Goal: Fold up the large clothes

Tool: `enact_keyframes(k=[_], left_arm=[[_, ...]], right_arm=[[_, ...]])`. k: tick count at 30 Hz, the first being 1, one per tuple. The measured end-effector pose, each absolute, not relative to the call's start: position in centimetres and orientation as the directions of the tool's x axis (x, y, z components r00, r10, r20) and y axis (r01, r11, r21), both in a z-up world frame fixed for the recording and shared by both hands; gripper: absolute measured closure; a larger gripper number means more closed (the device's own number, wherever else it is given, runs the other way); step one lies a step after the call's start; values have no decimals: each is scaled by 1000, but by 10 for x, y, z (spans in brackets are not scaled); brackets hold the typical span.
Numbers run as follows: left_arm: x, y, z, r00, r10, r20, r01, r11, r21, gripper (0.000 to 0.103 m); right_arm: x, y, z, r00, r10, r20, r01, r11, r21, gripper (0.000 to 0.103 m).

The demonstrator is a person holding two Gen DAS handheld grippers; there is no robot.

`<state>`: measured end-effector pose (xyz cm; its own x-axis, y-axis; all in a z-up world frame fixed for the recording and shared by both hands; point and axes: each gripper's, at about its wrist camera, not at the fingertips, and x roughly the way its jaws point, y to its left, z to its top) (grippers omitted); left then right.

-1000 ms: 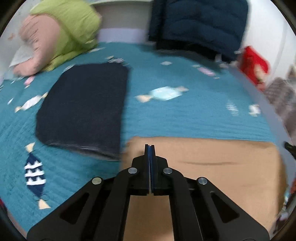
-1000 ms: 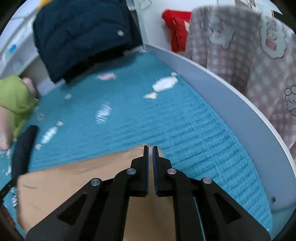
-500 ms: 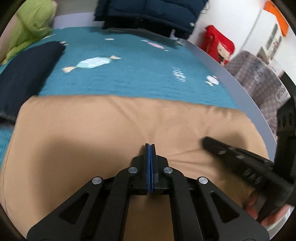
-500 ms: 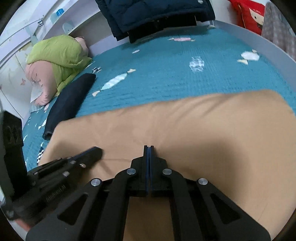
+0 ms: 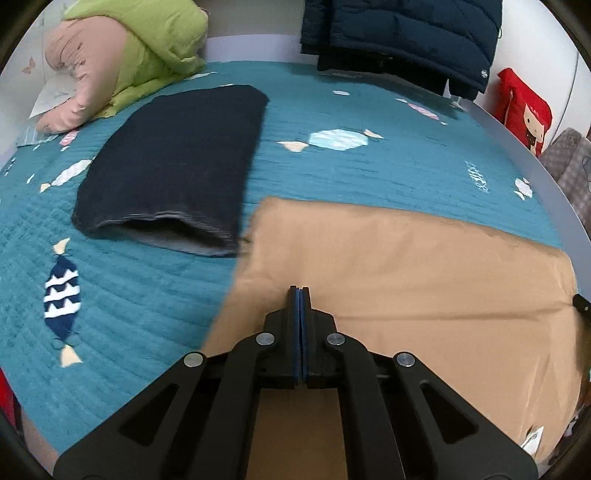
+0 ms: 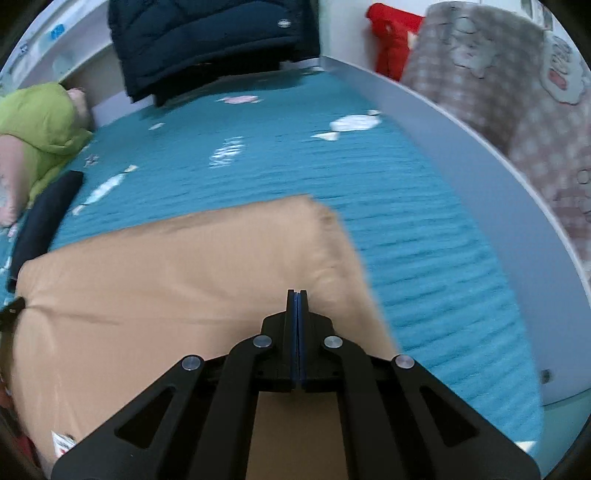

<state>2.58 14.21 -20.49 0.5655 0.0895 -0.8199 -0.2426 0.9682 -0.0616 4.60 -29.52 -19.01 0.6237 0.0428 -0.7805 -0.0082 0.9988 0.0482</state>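
So, my left gripper [image 5: 299, 291] is fully closed, pads pressed together with nothing between them, tips over the tan garment [image 5: 406, 266] near its left side. My right gripper [image 6: 297, 295] is closed too, also empty, tips over the same tan garment [image 6: 184, 277] close to its right edge.

That garment lies folded flat on the teal quilt [image 5: 147, 295], on the near part of the bed. Its far edge runs straight across; its left edge slants down toward me, blurred. The far left corner sits just beside the open end of a folded dark navy garment [image 5: 177, 158], nearly touching it. In the right view the far right corner is rounded and soft, with bare quilt [image 6: 424, 240] between it and the grey bed rail [image 6: 480, 166].

Open quilt stretches beyond the far edge up to the dark puffer jacket [image 5: 399, 33] hanging at the head end. Green and pink bedding [image 5: 122, 55] is bunched at the far left corner. A red cushion [image 5: 524, 107] and a checked blanket [image 6: 517, 92] sit outside the rail on the right. A white label [image 6: 61, 441] shows at the near left of the tan piece.
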Motion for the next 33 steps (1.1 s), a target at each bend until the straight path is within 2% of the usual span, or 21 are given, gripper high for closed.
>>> enact_keyframes(k=[3, 4, 6, 9, 16, 19, 21, 22, 25, 28, 31, 33], left_arm=[[20, 166, -203, 526, 193, -829, -319, 948, 18, 101], [17, 177, -202, 511, 192, -838, -343, 939, 7, 100], [7, 192, -196, 516, 166, -840, -358, 933, -36, 100], [-1, 182, -171, 563, 170, -809, -295, 956, -4, 100], [14, 96, -158, 576, -152, -803, -17, 980, -198, 100], [16, 61, -180, 494, -270, -826, 75, 960, -269, 100], [11, 49, -204, 457, -244, -855, 73, 969, -238, 101], [10, 47, -209, 458, -242, -855, 79, 970, -232, 101], [-1, 57, -210, 472, -244, -847, 89, 969, -229, 101], [-14, 85, -207, 481, -190, -856, 6, 977, -213, 101], [-28, 114, -210, 486, -88, -870, -84, 986, -147, 101], [-38, 140, -211, 491, -78, -867, -158, 971, -177, 101]], right_arm=[[42, -305, -185, 621, -54, -782, 72, 997, -12, 103], [40, -310, -181, 617, -54, -785, 102, 995, 11, 97], [33, -312, -171, 629, -11, -777, 105, 992, 71, 97], [17, -284, -148, 675, 43, -737, 22, 997, 78, 97], [-5, -173, -149, 575, 381, -724, -296, 922, 250, 97], [-9, -146, -171, 507, 419, -754, -359, 897, 257, 97], [-7, -141, -194, 467, 386, -796, -359, 905, 229, 98], [-5, -145, -203, 461, 367, -808, -353, 911, 212, 103], [-9, -173, -209, 479, 329, -814, -307, 931, 196, 103], [-15, -225, -203, 532, 200, -823, -184, 976, 118, 103], [-21, -289, -201, 553, 87, -829, -30, 996, 85, 103], [-26, -305, -196, 567, 44, -822, 9, 998, 59, 103]])
